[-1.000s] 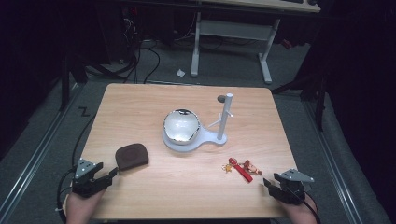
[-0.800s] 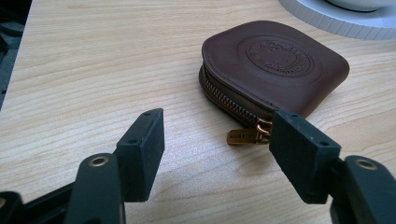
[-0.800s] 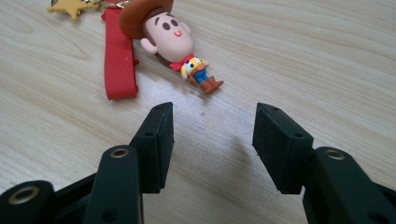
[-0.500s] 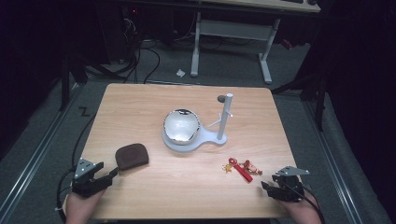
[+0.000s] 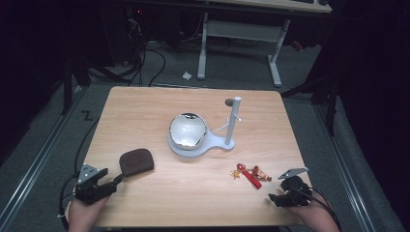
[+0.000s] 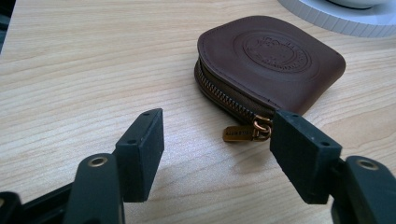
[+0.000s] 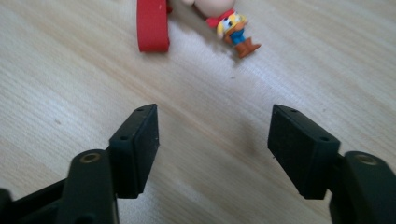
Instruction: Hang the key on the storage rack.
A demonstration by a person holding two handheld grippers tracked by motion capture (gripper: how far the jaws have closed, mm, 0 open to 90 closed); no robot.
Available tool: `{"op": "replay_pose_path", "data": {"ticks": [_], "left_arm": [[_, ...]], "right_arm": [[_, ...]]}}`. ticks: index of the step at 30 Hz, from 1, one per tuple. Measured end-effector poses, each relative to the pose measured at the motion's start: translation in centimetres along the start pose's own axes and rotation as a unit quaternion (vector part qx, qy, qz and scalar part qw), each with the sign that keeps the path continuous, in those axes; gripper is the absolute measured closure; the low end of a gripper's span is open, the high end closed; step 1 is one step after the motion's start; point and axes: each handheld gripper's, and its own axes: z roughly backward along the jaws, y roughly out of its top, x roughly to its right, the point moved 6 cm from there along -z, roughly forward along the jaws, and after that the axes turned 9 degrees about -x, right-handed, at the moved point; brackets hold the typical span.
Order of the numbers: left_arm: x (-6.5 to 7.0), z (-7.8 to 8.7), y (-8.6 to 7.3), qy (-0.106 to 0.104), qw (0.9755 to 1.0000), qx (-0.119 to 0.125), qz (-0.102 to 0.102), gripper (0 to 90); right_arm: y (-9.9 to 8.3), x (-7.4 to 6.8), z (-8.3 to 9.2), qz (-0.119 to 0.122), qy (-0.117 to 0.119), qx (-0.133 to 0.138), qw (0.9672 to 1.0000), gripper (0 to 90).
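The right hand-held gripper (image 7: pixel 212 151) has just spread wide, empty, with the red-strapped toy keychain (image 7: pixel 196 18) just ahead, ready to grasp; the left hand-held gripper (image 6: pixel 217 156) gapes before the brown leather zip pouch (image 6: pixel 268 63).

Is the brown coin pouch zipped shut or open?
Shut, as far as visible: the brown pouch lies flat, its zip teeth meshed along the near edge up to the brass pull.

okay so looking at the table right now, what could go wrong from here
The left hand-held gripper stands open close to the brown pouch; closing there might catch only the zipper pull and drag it. The right hand-held gripper, jaws just opened and empty, could nudge the red-strapped figure keychain aside.
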Motion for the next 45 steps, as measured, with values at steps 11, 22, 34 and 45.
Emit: {"op": "replay_pose_path", "data": {"ticks": [11,22,34,45], "left_arm": [[0.0,-0.1,-0.1,-0.004,1.0000,-0.004,-0.001,35.5],[0.0,-0.2,-0.1,-0.005,1.0000,-0.007,0.001,35.5],[0.0,-0.4,-0.2,-0.008,0.9999,-0.011,0.000,35.5],[-0.2,-0.3,-0.2,-0.011,0.9999,-0.010,0.004,35.2]], "right_arm": [[0.7,-0.4,0.3,0.022,0.011,-0.044,0.9987,28.4],[1.8,-0.7,0.7,0.048,0.014,-0.055,0.9972,29.7],[4.9,-0.2,1.2,0.098,-0.008,-0.062,0.9932,47.3],[7.7,-0.2,-0.4,0.118,-0.016,-0.067,0.9906,53.4]]}}
